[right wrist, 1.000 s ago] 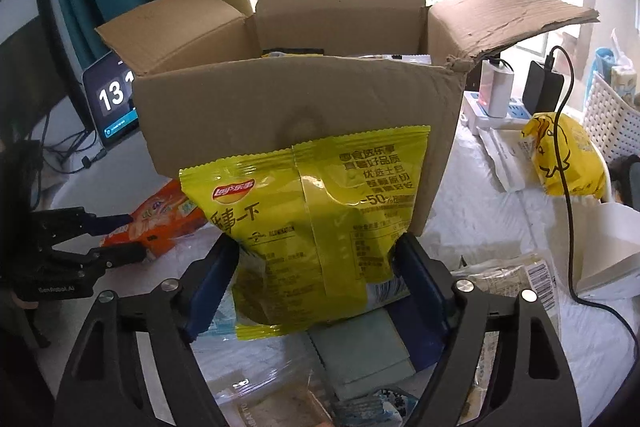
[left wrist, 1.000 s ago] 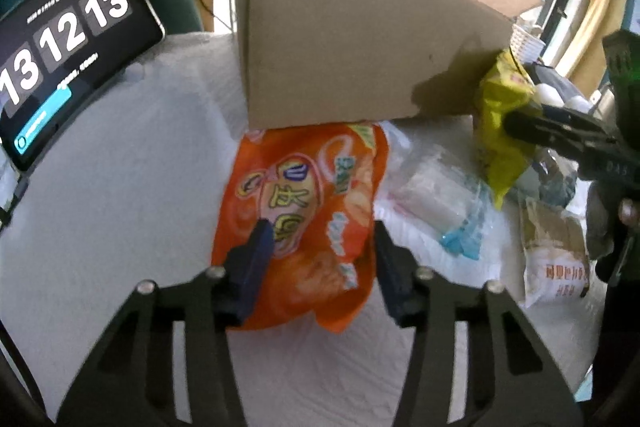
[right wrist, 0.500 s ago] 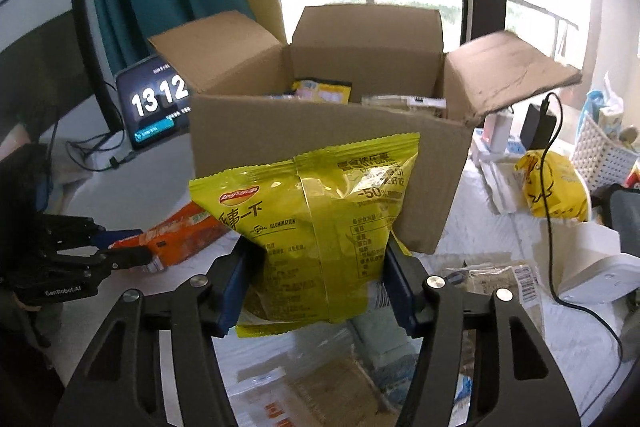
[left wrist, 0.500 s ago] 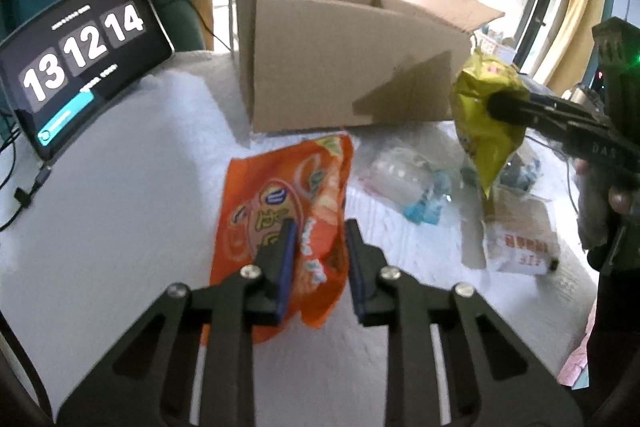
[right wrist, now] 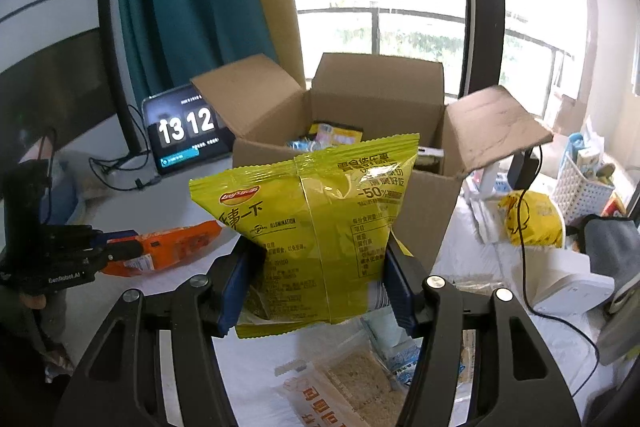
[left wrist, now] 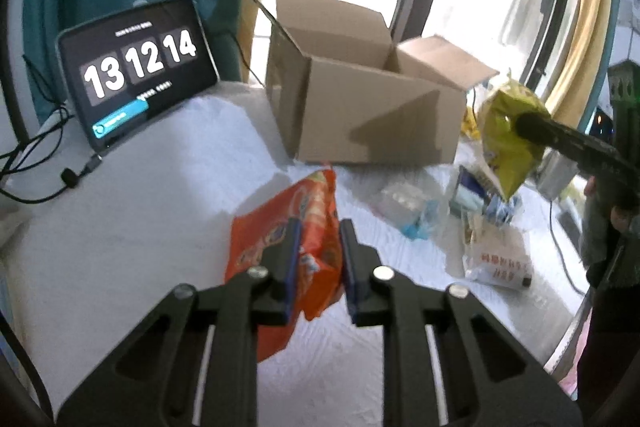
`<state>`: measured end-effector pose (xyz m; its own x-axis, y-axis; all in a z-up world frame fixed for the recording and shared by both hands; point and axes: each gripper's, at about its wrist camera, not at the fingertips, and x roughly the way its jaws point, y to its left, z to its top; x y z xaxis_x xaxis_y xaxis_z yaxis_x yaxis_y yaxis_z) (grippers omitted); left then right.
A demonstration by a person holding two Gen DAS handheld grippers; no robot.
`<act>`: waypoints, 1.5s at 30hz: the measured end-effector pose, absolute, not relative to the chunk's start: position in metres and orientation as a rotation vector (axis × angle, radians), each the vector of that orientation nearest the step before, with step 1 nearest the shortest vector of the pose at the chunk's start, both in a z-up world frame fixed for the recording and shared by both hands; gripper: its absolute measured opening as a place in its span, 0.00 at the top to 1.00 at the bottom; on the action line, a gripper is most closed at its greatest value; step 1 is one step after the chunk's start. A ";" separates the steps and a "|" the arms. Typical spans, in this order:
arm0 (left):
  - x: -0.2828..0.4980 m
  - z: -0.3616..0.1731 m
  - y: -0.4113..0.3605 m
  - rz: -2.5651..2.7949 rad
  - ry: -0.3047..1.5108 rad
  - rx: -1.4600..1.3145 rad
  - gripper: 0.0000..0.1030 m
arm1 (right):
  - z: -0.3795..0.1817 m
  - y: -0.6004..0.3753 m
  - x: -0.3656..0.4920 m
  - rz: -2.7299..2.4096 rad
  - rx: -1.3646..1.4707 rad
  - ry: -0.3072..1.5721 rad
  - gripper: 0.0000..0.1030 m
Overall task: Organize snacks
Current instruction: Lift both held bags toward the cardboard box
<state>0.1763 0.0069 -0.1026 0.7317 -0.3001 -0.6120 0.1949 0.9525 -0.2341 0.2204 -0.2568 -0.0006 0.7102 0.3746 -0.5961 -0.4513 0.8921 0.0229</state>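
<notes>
Snacks are going up two at once: the left gripper (left wrist: 316, 259), jaws just narrowed, pinches an orange bag (left wrist: 296, 227); the right gripper (right wrist: 316, 283) clamps a yellow chip bag (right wrist: 316, 227), both near the open cardboard box (right wrist: 432, 211), presumably their destination. White cloth table (left wrist: 140, 227) beside a bright window.

the lower part of the yellow-green crisp bag (right wrist: 320, 227) is sitting behind the blue pads of the right gripper (right wrist: 316, 291). the open brown cardboard box (right wrist: 360, 131) is hiding most of its contents behind its front wall. the black tablet clock (right wrist: 186, 131) is showing only two number groups; the box flap is covering the rest. the small print on the orange snack bag (left wrist: 288, 251) is blurring.
</notes>
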 end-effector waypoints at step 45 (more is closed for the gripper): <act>0.241 0.065 -0.050 -0.326 0.292 0.015 0.86 | 0.065 -0.291 0.280 0.444 -0.099 0.427 0.39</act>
